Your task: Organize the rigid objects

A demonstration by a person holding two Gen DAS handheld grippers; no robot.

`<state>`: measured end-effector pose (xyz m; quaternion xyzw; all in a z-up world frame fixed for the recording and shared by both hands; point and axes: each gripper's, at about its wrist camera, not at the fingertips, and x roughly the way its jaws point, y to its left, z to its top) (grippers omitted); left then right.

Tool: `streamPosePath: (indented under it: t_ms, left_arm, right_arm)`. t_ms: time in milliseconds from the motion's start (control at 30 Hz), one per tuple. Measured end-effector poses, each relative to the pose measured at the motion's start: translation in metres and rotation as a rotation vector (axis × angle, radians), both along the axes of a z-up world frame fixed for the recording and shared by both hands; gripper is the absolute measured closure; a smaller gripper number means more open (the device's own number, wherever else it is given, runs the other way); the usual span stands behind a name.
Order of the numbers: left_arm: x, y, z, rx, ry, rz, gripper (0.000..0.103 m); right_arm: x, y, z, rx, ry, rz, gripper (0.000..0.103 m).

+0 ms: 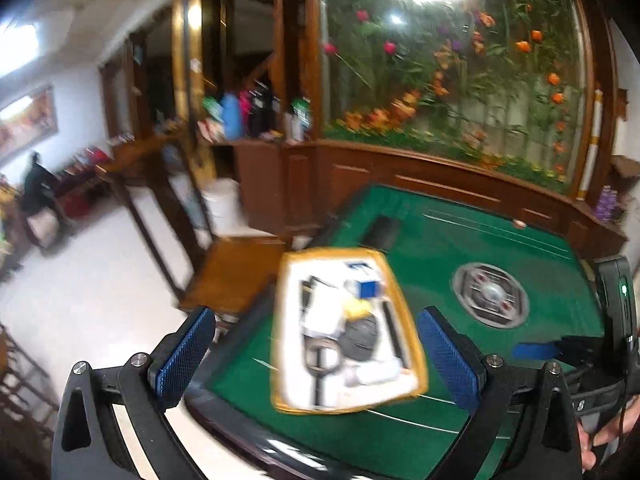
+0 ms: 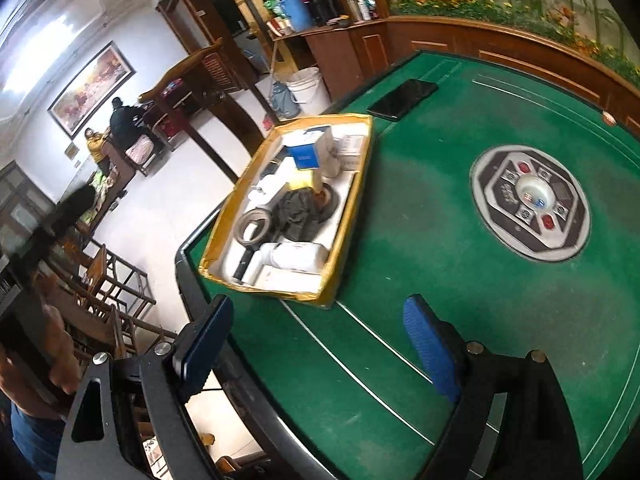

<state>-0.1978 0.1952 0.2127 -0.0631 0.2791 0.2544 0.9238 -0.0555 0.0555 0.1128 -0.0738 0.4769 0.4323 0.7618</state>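
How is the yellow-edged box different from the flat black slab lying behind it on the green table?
The box is an open tray with raised yellow walls, white inside and packed with objects; the black slab is thin, flat, dark and carries nothing. The box is clearly the larger and sits at the table's edge; the slab lies farther in. Both rest on the green table.

A shallow yellow-walled cardboard tray with a white floor (image 2: pixel 347 216) lies flat near the green table's corner. Packed inside it: a blue-and-white box (image 2: pixel 310 151) at the far end, a dark crumpled lump (image 2: pixel 298 210) mid-tray, a grey ring (image 2: pixel 253 226) beside it, and white packets (image 2: pixel 296 256) at the near end.
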Motion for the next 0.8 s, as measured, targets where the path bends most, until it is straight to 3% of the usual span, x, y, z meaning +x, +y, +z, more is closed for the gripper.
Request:
streamPosePath:
  t_ms: [200,433,500,567,600,633,733,800]
  left_arm:
    - [-0.028,-0.005,0.045,0.086,-0.015,0.062,0.001]
    - [-0.065,-0.004,0.067,0.139,-0.135,0.114,0.001]
    - [-0.077,0.006,0.062,0.082,-0.173,0.098,0.001]
    - [-0.09,0.022,0.054,-0.055,-0.248,0.025,0.001]
    - [-0.098,0.032,0.049,-0.135,-0.293,0.016,0.001]
    - [-0.101,0.038,0.046,-0.161,-0.293,0.049,0.001]
    - [-0.101,0.045,0.033,-0.061,-0.199,0.173,0.001]
    - [-0.099,0.048,0.025,-0.072,-0.164,0.193,0.001]
  right_arm:
    - [-0.011,0.015,-0.001,-0.009,0.003,0.047,0.017]
    - [-0.024,0.029,0.007,-0.003,-0.021,0.099,0.017]
    - [-0.028,0.033,0.009,-0.002,-0.029,0.122,0.017]
    - [-0.033,0.036,0.012,-0.001,-0.044,0.146,0.017]
    - [-0.035,0.037,0.013,-0.001,-0.049,0.154,0.017]
    - [-0.037,0.038,0.014,0.001,-0.055,0.167,0.017]
    - [-0.042,0.04,0.014,-0.006,-0.069,0.189,0.017]
    - [-0.043,0.043,0.011,-0.018,-0.066,0.2,0.017]
